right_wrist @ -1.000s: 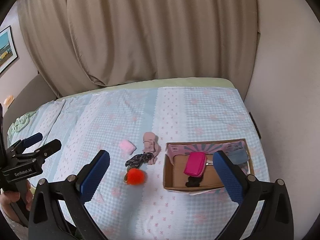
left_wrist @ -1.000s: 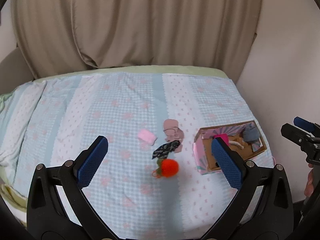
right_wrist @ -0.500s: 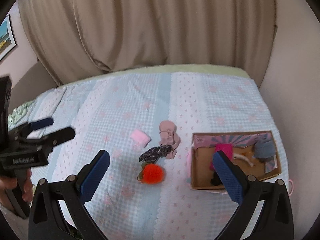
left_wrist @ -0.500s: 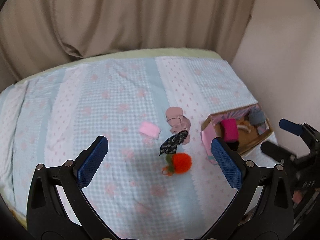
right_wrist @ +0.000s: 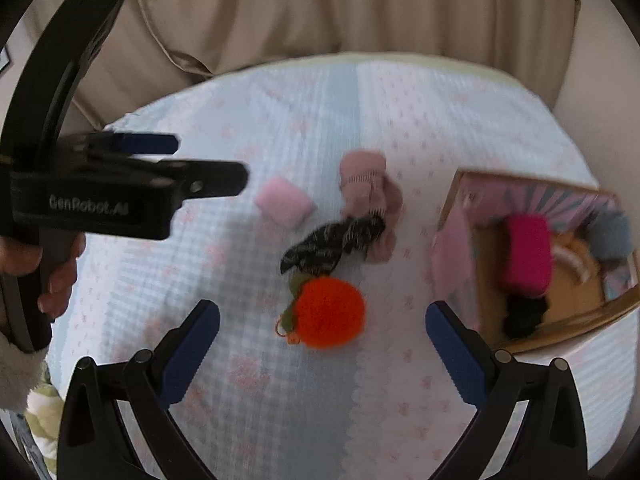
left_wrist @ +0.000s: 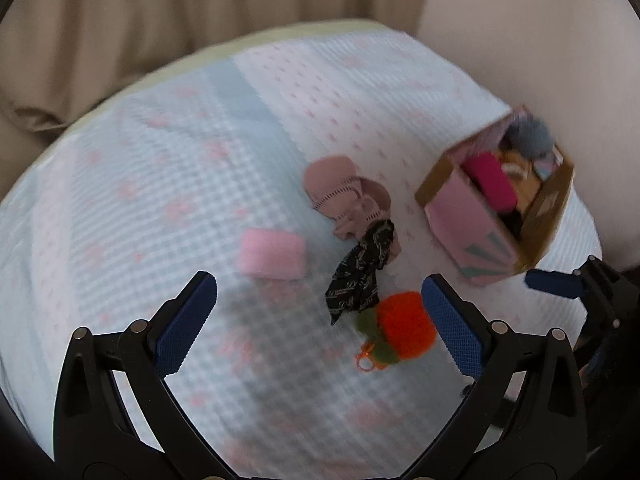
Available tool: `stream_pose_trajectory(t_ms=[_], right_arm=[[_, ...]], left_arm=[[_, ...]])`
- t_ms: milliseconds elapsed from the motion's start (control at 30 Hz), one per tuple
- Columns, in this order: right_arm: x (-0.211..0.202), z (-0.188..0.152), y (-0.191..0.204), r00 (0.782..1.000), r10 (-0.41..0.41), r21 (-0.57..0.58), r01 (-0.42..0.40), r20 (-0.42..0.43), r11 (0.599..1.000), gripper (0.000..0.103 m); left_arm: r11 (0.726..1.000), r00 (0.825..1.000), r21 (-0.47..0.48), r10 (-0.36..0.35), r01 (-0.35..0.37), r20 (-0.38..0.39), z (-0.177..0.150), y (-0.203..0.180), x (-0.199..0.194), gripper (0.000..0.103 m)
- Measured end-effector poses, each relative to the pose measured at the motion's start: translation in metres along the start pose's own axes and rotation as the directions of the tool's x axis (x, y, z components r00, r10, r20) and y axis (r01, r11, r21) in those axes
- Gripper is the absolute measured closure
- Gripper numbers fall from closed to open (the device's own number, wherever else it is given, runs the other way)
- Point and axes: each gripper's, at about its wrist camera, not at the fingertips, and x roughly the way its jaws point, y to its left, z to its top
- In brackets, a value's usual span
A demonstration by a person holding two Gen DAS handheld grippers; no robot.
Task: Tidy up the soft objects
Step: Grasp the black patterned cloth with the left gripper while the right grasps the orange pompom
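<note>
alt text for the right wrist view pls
The open right gripper hovers over an orange pom-pom on a blue checked bedspread, beside a black cloth. A cardboard box sits right; the left gripper is at left.

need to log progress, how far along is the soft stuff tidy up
Partly done. The box already holds a magenta item, a blue-grey one and something black. Nothing is in hand: both grippers are open. Left on the bed: orange pompom, black patterned cloth, pink pad, dusty-pink garment.
</note>
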Motion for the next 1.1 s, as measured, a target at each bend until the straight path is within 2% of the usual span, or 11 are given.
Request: stream_pose_trajectory(t_ms=[100,267,400,467,600,700,767,833,967,1100], right_arm=[[0.028,-0.007,-0.003,1.000,-0.009,0.024,0.010,-0.020,1.000,0.006],[0.066,-0.014,-0.009,0.999,-0.006,0.038,0.007,-0.037,0.999,0.006],[0.089,-0.018,-0.012,0.999,-0.001,0.031,0.002,-0.046,1.000,0.008],[0.098,-0.020,-0.013,0.998,0.005,0.024,-0.004,-0.061,1.000,0.023],[0.109,-0.023,-0.014,0.997,0.013,0.029,-0.011,-0.076,1.000,0.032],[0.112,-0.024,-0.012,0.997,0.023,0.023,-0.021,-0.076,1.000,0.036],[0.114,-0.025,-0.011,0.996,0.039,0.018,-0.037,-0.083,0.999,0.048],[0.116,-0.026,-0.008,0.994,0.049,0.014,-0.048,-0.094,0.999,0.055],[0.116,-0.028,-0.008,0.993,0.054,0.012,-0.053,-0.102,0.999,0.064],[0.113,-0.030,-0.007,0.993,0.057,0.017,-0.056,-0.099,0.998,0.066]], left_arm=[[0.998,0.998,0.064,-0.023,0.026,-0.052,0.003,-0.008,0.041,0.005],[0.984,0.990,0.174,-0.009,0.033,-0.142,0.006,-0.024,0.105,0.013],[0.972,0.982,0.224,-0.020,0.063,-0.190,0.006,-0.033,0.138,0.020],[0.965,0.978,0.254,-0.017,0.071,-0.207,0.005,-0.039,0.153,0.021],[0.956,0.975,0.274,-0.039,0.100,-0.221,0.005,-0.045,0.168,0.025],[0.953,0.969,0.271,-0.066,0.132,-0.237,0.004,-0.049,0.176,0.036],[0.949,0.965,0.276,-0.081,0.152,-0.251,0.004,-0.051,0.181,0.053],[0.946,0.959,0.277,-0.093,0.170,-0.268,0.003,-0.053,0.186,0.063],[0.942,0.956,0.278,-0.106,0.185,-0.275,0.005,-0.053,0.190,0.068],[0.944,0.956,0.266,-0.120,0.194,-0.269,0.006,-0.049,0.188,0.071]])
